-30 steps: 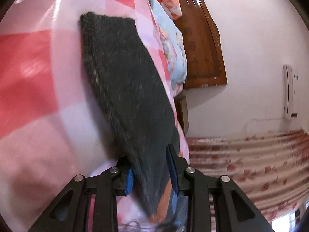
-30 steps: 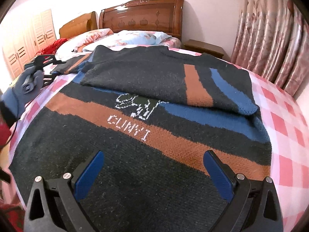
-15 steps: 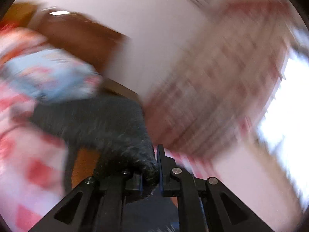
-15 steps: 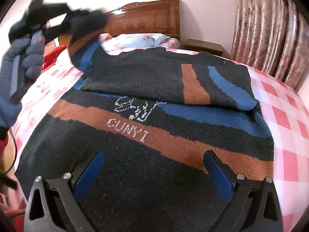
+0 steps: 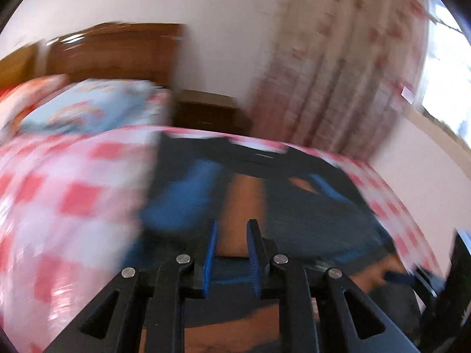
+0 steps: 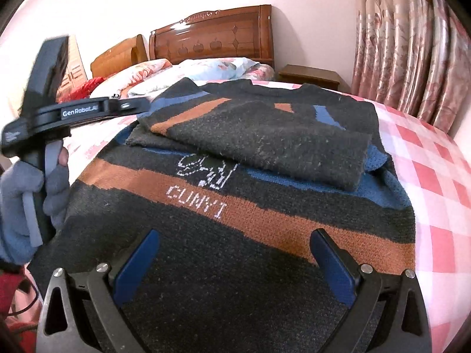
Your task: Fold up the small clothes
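Observation:
A dark knit sweater [image 6: 235, 211] with orange and blue stripes and white lettering lies flat on the bed. Both sleeves [image 6: 265, 135] are folded across its chest. My right gripper [image 6: 234, 261] is wide open and empty, low over the sweater's hem. My left gripper [image 5: 232, 238] has its jaws a little apart with nothing between them, above the sweater [image 5: 265, 206] in a blurred left wrist view. It also shows in the right wrist view [image 6: 97, 108], held in a gloved hand over the sweater's left edge.
The bed has a pink and red checked cover [image 6: 435, 182]. Pillows [image 6: 212, 67] and a wooden headboard [image 6: 217, 38] are at the far end. A wooden nightstand [image 6: 312, 76] and floral curtains [image 6: 406, 44] stand at the right.
My left gripper carried the left sleeve over the chest, let it go and pulled back left. The sleeve now lies on top of the other one. My right gripper stayed still.

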`<state>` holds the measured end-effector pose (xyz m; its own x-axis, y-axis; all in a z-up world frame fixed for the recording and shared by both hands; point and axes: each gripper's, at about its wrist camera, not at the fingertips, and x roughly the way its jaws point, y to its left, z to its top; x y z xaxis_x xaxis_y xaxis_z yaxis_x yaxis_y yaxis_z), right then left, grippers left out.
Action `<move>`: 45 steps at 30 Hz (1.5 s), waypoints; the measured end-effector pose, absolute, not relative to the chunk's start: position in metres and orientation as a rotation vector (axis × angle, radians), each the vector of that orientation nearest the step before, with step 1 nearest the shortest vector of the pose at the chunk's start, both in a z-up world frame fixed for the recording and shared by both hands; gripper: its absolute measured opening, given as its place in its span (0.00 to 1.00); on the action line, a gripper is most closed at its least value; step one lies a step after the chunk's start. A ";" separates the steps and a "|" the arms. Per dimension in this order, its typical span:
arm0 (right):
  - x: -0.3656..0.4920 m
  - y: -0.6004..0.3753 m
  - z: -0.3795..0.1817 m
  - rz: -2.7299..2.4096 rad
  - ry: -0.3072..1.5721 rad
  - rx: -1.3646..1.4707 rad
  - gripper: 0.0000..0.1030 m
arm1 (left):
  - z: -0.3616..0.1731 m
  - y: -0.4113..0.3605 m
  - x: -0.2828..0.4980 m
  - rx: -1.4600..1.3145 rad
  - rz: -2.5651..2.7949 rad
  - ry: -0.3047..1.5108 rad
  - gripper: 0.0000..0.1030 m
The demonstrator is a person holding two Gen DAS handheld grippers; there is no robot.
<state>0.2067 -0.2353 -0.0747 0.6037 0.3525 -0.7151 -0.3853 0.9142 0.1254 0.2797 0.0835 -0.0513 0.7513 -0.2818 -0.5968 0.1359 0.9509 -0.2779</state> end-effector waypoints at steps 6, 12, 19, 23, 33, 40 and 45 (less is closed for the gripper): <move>0.207 -0.235 -0.075 0.420 0.820 -0.045 1.00 | -0.075 0.143 0.291 -0.375 -0.081 0.740 0.19; 0.209 -0.234 -0.077 0.413 0.829 -0.055 1.00 | -0.080 0.121 0.306 -0.215 -0.098 0.827 0.20; 0.209 -0.233 -0.077 0.411 0.828 -0.057 1.00 | -0.081 0.108 0.330 -0.159 -0.132 0.878 0.21; 0.208 -0.230 -0.077 0.411 0.828 -0.057 1.00 | -0.084 0.121 0.324 -0.232 -0.089 0.836 0.24; 0.205 -0.231 -0.075 0.406 0.816 -0.044 1.00 | -0.082 0.130 0.318 -0.273 -0.069 0.787 0.21; 0.207 -0.280 -0.059 0.331 0.716 0.217 1.00 | -0.081 0.132 0.315 -0.290 -0.065 0.777 0.23; 0.247 -0.310 -0.054 0.219 0.763 0.316 1.00 | -0.083 0.130 0.317 -0.274 -0.045 0.789 0.25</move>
<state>0.2470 -0.3102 -0.0543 0.7038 0.3064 -0.6409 -0.0794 0.9305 0.3576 0.3173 0.1297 -0.0826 0.7055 -0.1419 -0.6944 -0.0619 0.9637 -0.2597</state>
